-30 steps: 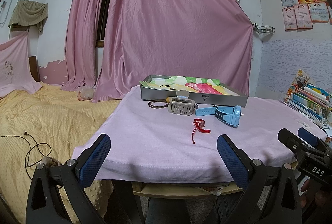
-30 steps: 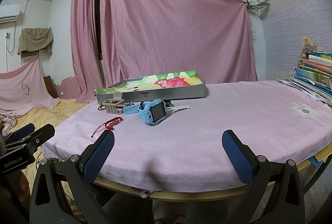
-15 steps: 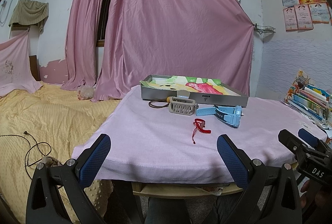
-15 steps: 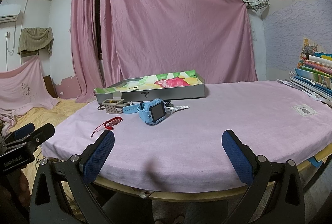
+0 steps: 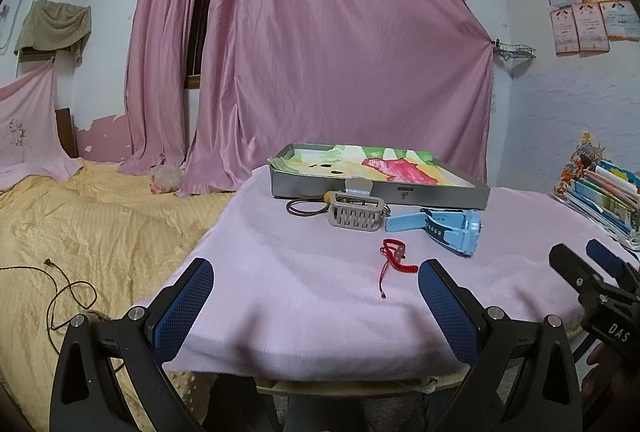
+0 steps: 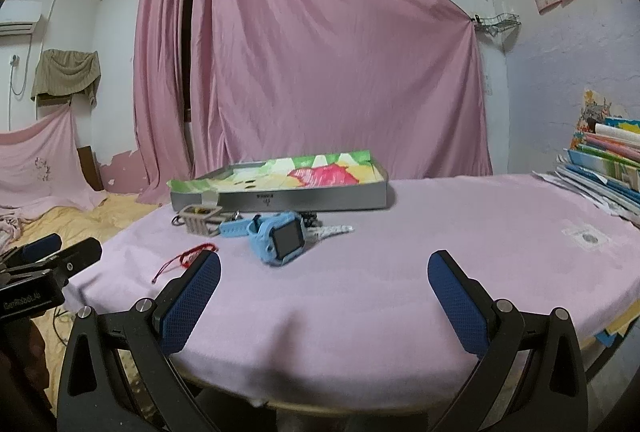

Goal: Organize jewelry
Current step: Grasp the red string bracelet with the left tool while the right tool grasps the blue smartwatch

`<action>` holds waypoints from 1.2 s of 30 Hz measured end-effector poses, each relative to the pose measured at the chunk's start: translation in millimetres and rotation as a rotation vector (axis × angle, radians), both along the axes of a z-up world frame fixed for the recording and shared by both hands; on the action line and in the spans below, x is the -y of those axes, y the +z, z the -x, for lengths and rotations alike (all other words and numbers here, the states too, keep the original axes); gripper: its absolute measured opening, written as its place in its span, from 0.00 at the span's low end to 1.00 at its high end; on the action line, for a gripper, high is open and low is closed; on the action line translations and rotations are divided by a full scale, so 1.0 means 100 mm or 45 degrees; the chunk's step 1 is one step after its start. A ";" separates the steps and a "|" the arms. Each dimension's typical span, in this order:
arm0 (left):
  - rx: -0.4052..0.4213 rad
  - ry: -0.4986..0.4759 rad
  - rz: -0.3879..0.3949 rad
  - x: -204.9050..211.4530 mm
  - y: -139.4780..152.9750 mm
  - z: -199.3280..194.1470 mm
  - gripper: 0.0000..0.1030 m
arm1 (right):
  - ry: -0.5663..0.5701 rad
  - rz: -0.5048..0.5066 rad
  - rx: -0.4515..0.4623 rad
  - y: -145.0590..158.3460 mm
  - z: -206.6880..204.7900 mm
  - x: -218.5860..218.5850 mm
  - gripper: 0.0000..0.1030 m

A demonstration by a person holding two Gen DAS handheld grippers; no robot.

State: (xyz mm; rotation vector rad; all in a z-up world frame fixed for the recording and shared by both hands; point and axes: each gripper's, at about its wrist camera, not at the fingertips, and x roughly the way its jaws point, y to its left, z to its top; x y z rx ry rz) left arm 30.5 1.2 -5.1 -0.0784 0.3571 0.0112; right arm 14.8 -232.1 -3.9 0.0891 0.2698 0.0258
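On the pink tablecloth point(image 5: 304, 272) lie a red cord bracelet point(image 5: 394, 257), a blue smartwatch point(image 5: 448, 229), a beige slotted clip point(image 5: 355, 216) and a brown hair loop point(image 5: 306, 208). Behind them stands a grey tray point(image 5: 380, 188) lined with colourful paper. My left gripper point(image 5: 316, 300) hangs open at the table's near edge, just short of the bracelet. My right gripper point(image 6: 324, 292) is open too, low before the smartwatch point(image 6: 276, 236), with the bracelet point(image 6: 188, 258) by its left finger. Both hold nothing. A silvery key-like piece point(image 6: 334, 231) lies beside the watch.
A stack of books point(image 6: 604, 168) sits at the table's right edge. A bed with a yellow cover point(image 5: 80, 232) and a black cable point(image 5: 60, 292) is to the left. Pink curtains point(image 5: 320, 52) hang behind the table. A small white sticker point(image 6: 588, 238) lies on the cloth.
Both grippers have edged slightly forward toward the table; the objects have not moved and both stay open.
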 end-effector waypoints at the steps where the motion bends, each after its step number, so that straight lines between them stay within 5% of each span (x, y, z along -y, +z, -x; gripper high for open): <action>1: -0.010 -0.001 0.001 0.00 0.00 -0.06 1.00 | 0.000 0.004 0.004 0.01 -0.03 0.00 0.99; 11: -0.091 -0.054 0.008 0.06 0.06 -0.40 1.00 | 0.059 -0.042 0.005 0.16 -0.37 0.07 0.99; 23: -0.309 -0.219 0.068 0.11 -0.04 -0.88 0.99 | 0.089 -0.050 -0.168 0.20 -0.83 0.16 0.99; 29: -0.409 -0.315 0.072 0.22 -0.13 -1.05 0.78 | 0.193 -0.099 -0.253 0.17 -1.04 0.11 0.98; 34: -0.452 -0.370 0.063 0.28 -0.14 -1.12 0.59 | 0.293 -0.168 -0.366 0.08 -1.23 0.02 0.68; 36: -0.459 -0.388 0.059 0.29 -0.14 -1.15 0.54 | 0.314 -0.181 -0.398 0.03 -1.27 -0.03 0.64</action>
